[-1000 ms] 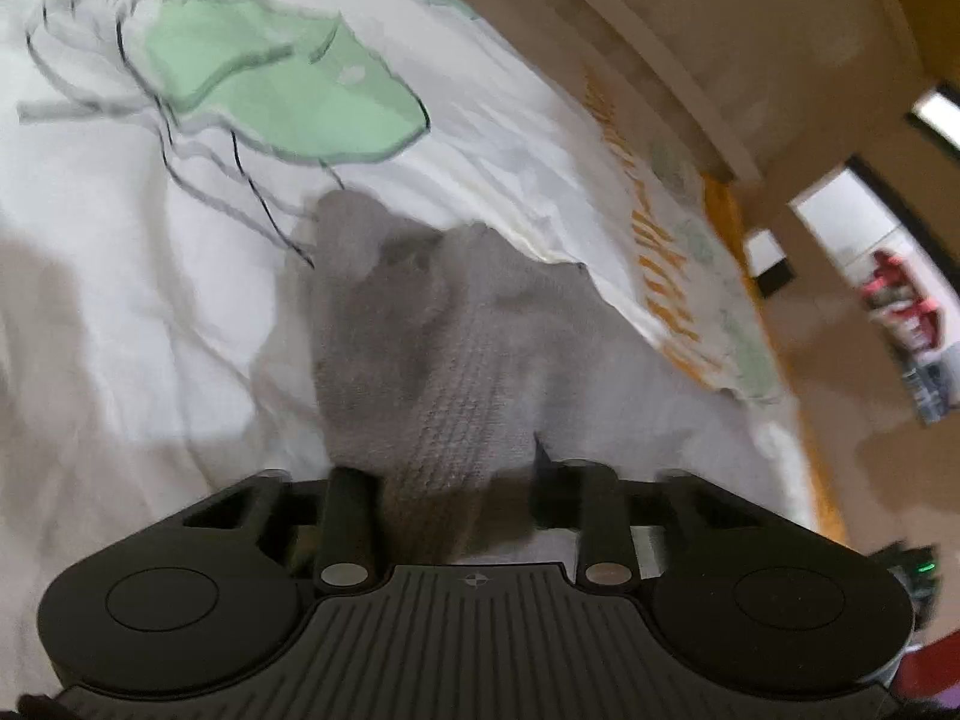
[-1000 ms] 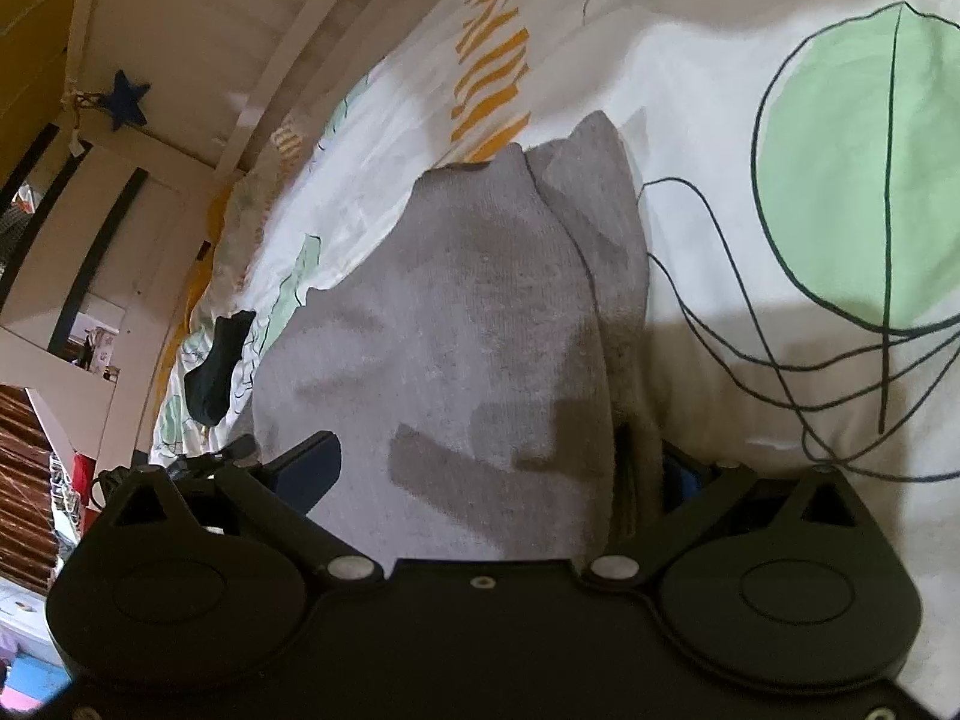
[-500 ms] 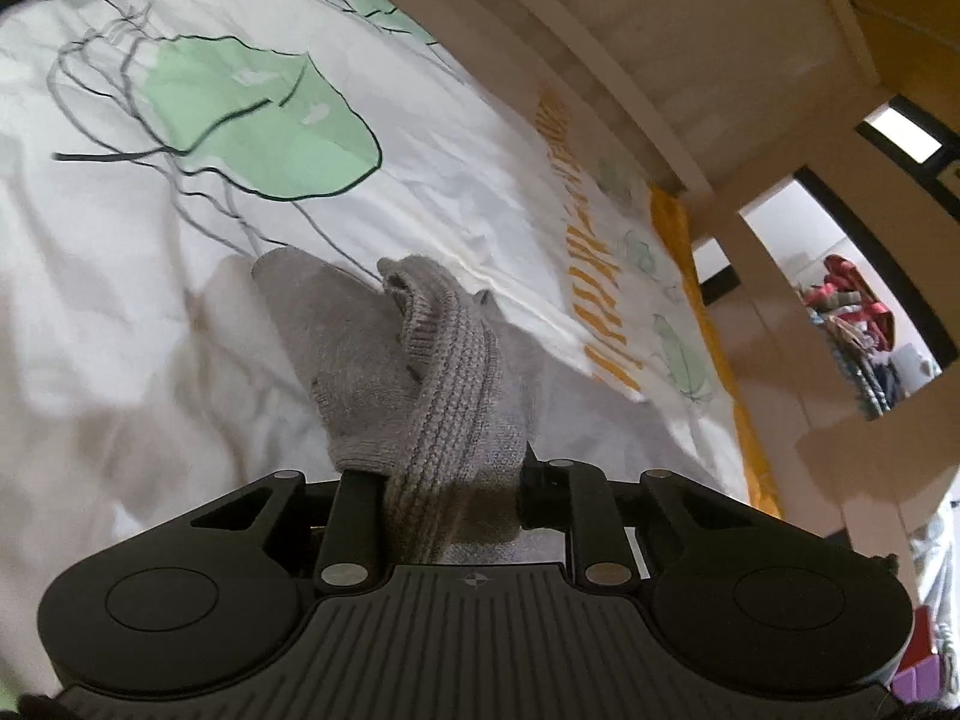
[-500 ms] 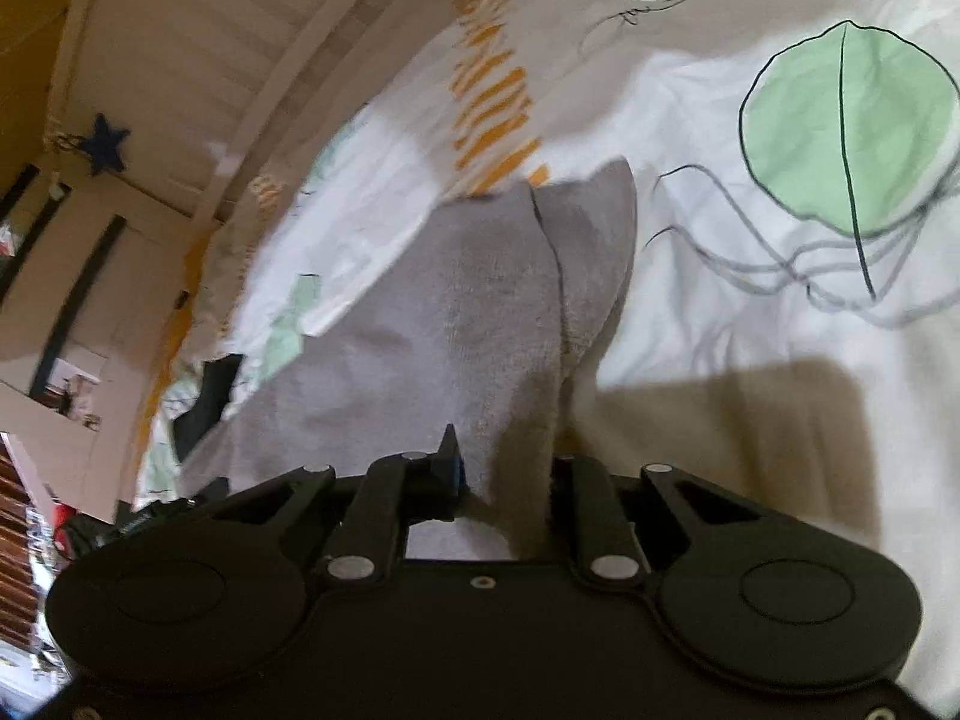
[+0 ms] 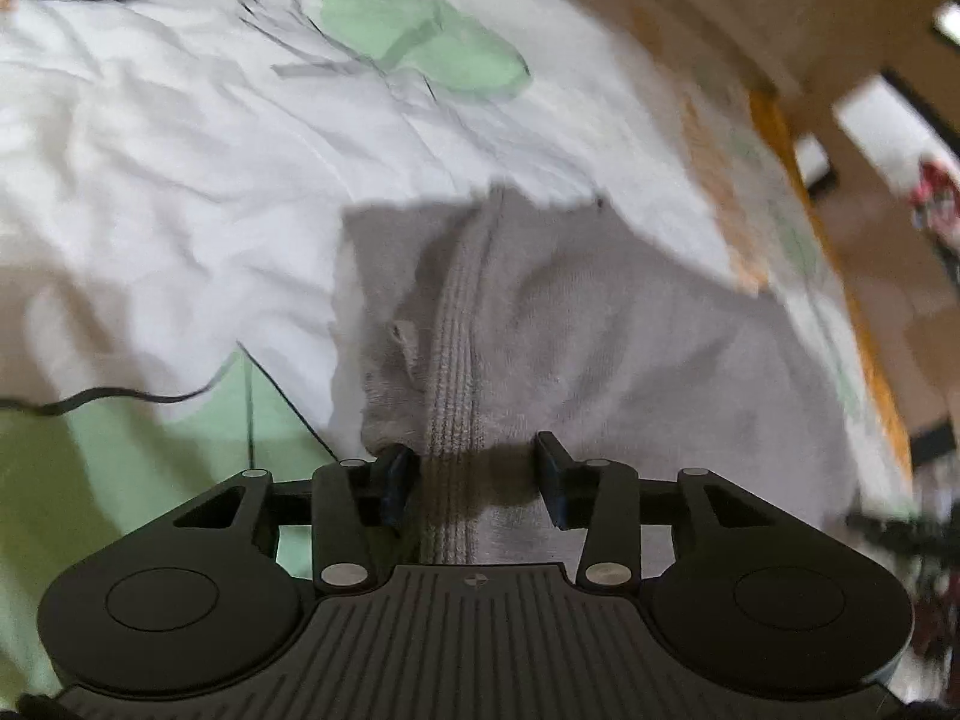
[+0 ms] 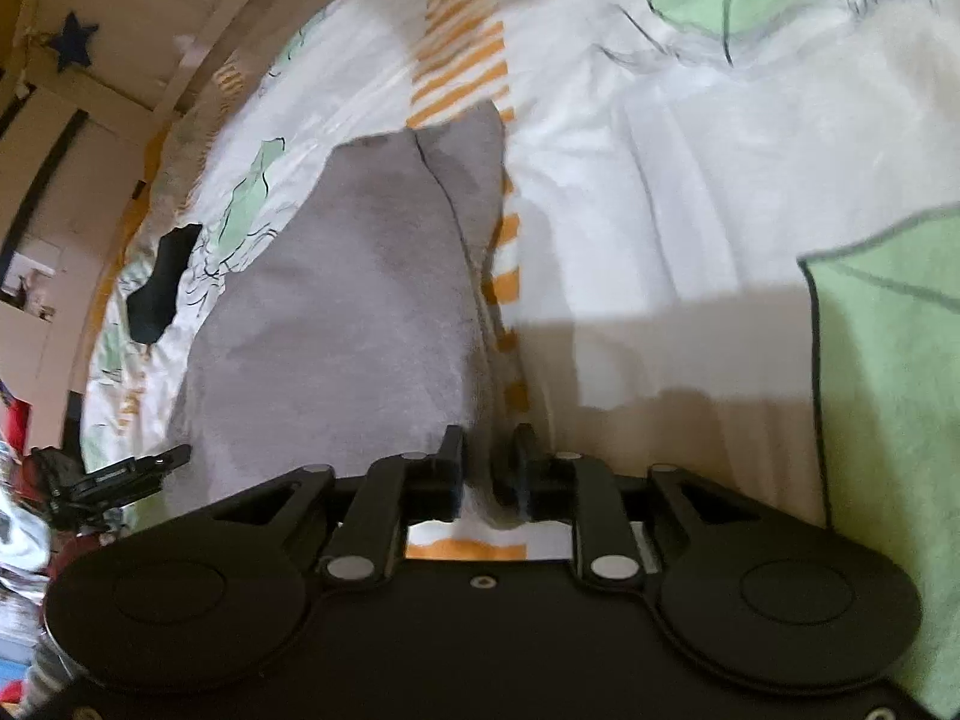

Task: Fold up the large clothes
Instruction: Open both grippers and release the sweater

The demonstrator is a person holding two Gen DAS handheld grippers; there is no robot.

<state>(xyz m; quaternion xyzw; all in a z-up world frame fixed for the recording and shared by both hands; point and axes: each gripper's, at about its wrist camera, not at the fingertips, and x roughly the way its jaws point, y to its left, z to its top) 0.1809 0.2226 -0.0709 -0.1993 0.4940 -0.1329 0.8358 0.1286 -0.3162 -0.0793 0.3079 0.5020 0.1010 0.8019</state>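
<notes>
Lowest in the left wrist view, the left claw (image 5: 475,475) stands with its fingers spread, a ribbed band of the grey knit garment (image 5: 630,360) running up between them; the left finger (image 5: 393,480) touches the band's edge, while the right finger stands apart from it. Beyond the fingers, the garment spreads across the centre and lower right of the frame, lying on the bed cover (image 5: 180,180), a white sheet printed with green leaf shapes outlined in black. A green patch of that print fills the lower left, another the upper centre. Further off, at the upper right, a wooden bed frame (image 5: 690,18) is blurred by motion. Lowest in the right wrist view, the right claw (image 6: 489,471) is pressed nearly together, pinching a thin edge of the grey knit garment (image 6: 336,312). From that grip the cloth fans out towards the centre left of the frame, its far corner reaching an orange striped band (image 6: 462,72) of the bed cover (image 6: 690,192). A dark item (image 6: 159,285) lies on the cover at the left. A dark star (image 6: 73,49) hangs at the upper left.
</notes>
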